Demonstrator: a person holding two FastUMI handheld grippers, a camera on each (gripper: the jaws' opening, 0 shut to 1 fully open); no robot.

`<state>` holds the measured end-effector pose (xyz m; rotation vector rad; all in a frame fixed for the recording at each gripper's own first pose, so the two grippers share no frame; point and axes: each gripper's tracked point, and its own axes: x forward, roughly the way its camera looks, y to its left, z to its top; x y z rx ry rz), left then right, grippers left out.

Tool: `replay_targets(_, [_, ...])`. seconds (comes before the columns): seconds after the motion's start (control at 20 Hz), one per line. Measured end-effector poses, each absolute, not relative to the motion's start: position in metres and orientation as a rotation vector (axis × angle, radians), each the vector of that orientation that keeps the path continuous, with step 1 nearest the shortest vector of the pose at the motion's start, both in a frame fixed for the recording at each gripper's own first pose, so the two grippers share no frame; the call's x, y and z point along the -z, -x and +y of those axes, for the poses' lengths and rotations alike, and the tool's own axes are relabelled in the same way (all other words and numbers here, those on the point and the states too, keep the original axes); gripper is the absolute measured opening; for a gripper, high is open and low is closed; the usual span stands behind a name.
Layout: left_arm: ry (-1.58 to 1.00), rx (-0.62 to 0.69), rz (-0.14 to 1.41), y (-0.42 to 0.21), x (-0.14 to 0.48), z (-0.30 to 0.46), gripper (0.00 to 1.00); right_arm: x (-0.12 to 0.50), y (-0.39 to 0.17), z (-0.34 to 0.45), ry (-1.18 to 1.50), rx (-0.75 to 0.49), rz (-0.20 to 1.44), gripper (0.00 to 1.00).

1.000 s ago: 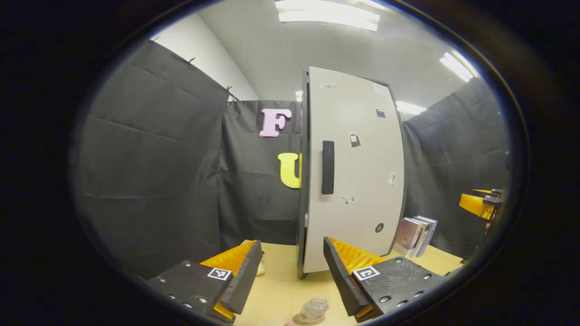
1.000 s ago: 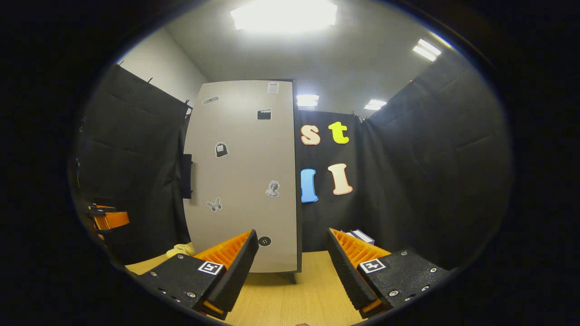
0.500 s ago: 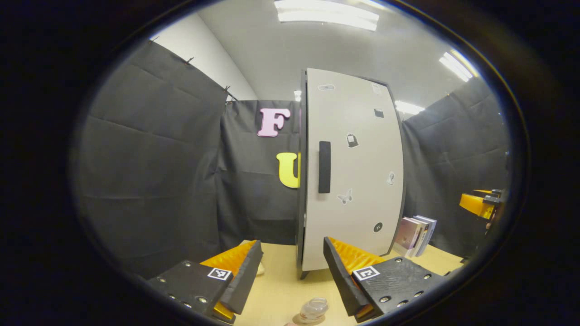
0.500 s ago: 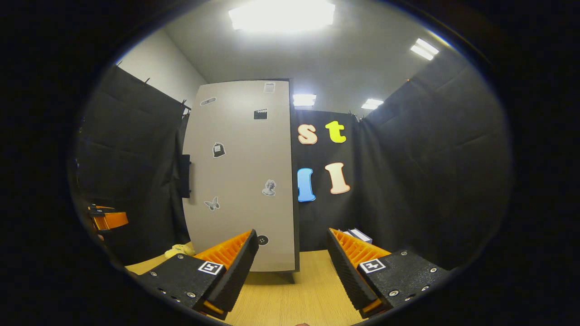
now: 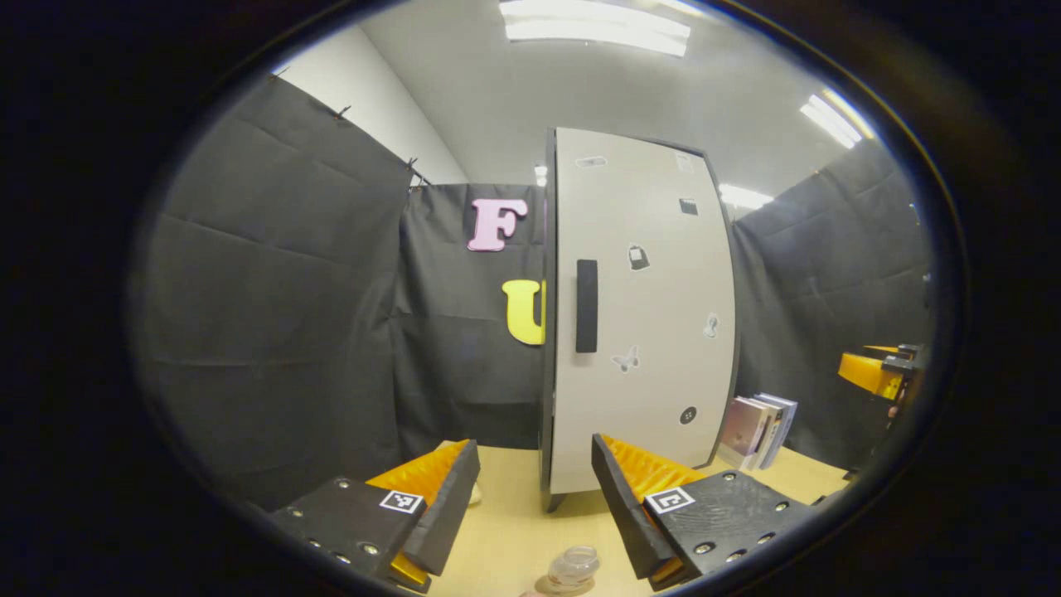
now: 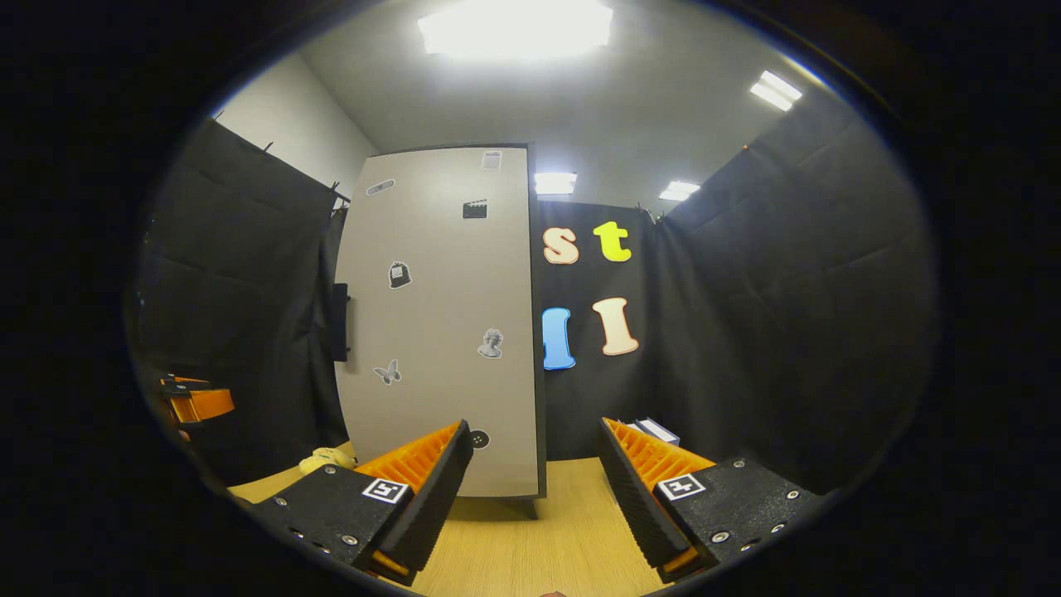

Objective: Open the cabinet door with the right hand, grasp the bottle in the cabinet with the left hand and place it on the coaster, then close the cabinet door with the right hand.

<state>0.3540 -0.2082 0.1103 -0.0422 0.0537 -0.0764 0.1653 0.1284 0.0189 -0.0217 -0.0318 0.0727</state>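
Receded slightly, cabinet (image 5: 638, 315); bottle (image 5: 572, 568) below left claw (image 5: 535, 506).

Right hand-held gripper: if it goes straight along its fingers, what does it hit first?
Probably the cabinet door, near its right edge. The right hand-held gripper is open, with bare table ahead of it. Depth is unclear; it might slip just past that edge.

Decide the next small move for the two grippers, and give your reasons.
Probably just ease both grippers back: the cabinet door looks shut, the bottle already stands out on the table, and left gripper and right gripper are open, empty.
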Motion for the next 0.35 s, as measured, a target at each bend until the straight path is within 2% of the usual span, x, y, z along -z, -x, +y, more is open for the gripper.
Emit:
replay_targets(0.1, [0.044, 0.077, 0.052, -0.3547, -0.1105, -0.2083, 0.82, -0.0190, -0.1645, 0.1289, 0.023, -0.073, -0.033, 0.93])
replay_targets(0.25, [0.044, 0.076, 0.046, -0.3548, -0.1112, -0.2084, 0.82, -0.0185, -0.1638, 0.1301, 0.023, -0.074, -0.035, 0.93])
replay_targets(0.35, [0.043, 0.078, 0.042, -0.3551, -0.1118, -0.2084, 0.78, -0.0194, -0.1641, 0.1288, 0.023, -0.070, -0.040, 0.93])
